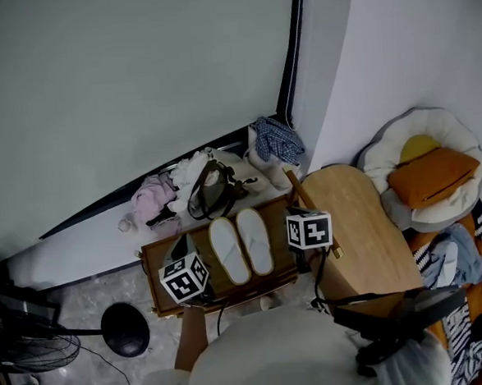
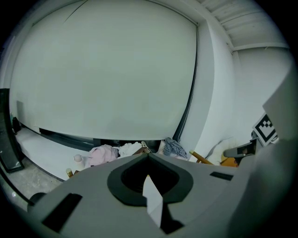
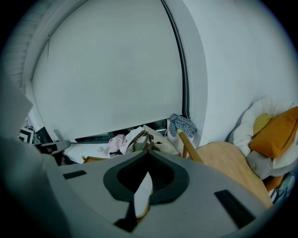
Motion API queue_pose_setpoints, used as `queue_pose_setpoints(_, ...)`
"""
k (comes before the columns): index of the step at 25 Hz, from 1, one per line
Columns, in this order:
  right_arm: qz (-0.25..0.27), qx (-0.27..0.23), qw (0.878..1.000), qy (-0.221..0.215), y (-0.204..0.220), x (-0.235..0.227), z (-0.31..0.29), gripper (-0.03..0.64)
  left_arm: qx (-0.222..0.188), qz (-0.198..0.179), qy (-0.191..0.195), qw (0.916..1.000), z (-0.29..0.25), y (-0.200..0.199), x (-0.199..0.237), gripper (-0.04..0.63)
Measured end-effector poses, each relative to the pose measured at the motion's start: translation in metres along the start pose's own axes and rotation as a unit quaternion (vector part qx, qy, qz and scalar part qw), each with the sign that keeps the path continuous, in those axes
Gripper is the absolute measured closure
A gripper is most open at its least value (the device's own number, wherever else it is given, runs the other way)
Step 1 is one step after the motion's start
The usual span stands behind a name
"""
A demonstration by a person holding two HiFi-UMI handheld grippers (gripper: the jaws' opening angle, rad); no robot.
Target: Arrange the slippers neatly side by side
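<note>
- Only the head view shows the slippers (image 1: 229, 251). The white pair lies side by side, toes away from the person, on a low wooden table (image 1: 283, 259).
- In that view a marker cube (image 1: 184, 278) sits just left of the pair and another cube (image 1: 309, 230) just right of it. Neither touches a slipper.
- The left gripper view shows the left gripper (image 2: 148, 155) with its jaws closed tip to tip and nothing held between them.
- The right gripper view shows the right gripper (image 3: 149, 153) the same way, jaws pressed together and empty.
- Both gripper views look over the table to the clutter behind it: a pink garment (image 2: 100, 154), a checked cloth (image 3: 181, 124) and a bag (image 3: 139, 139).
- The left gripper view alone catches a small bottle (image 2: 79, 160) up close.
- The right gripper view and the head view share the round wooden seat (image 3: 228, 160) and an orange cushion (image 3: 277, 132).
- A fan (image 1: 30, 350) on the floor appears only in the head view.
</note>
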State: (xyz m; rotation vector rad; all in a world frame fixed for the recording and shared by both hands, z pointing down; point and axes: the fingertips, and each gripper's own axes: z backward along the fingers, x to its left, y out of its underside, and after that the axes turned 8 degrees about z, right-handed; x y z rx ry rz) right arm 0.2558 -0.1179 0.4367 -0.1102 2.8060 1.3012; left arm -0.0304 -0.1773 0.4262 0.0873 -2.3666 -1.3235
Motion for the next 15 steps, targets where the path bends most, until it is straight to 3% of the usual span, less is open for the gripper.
queue_pose_setpoints(15, 0.001, -0.002, 1.000, -0.006, -0.0017, -0.0006, -0.0034, 0.583, 0.003, -0.001, 0.003, 1.0000, -0.0057, 0.0017, -0.0056, 0.578)
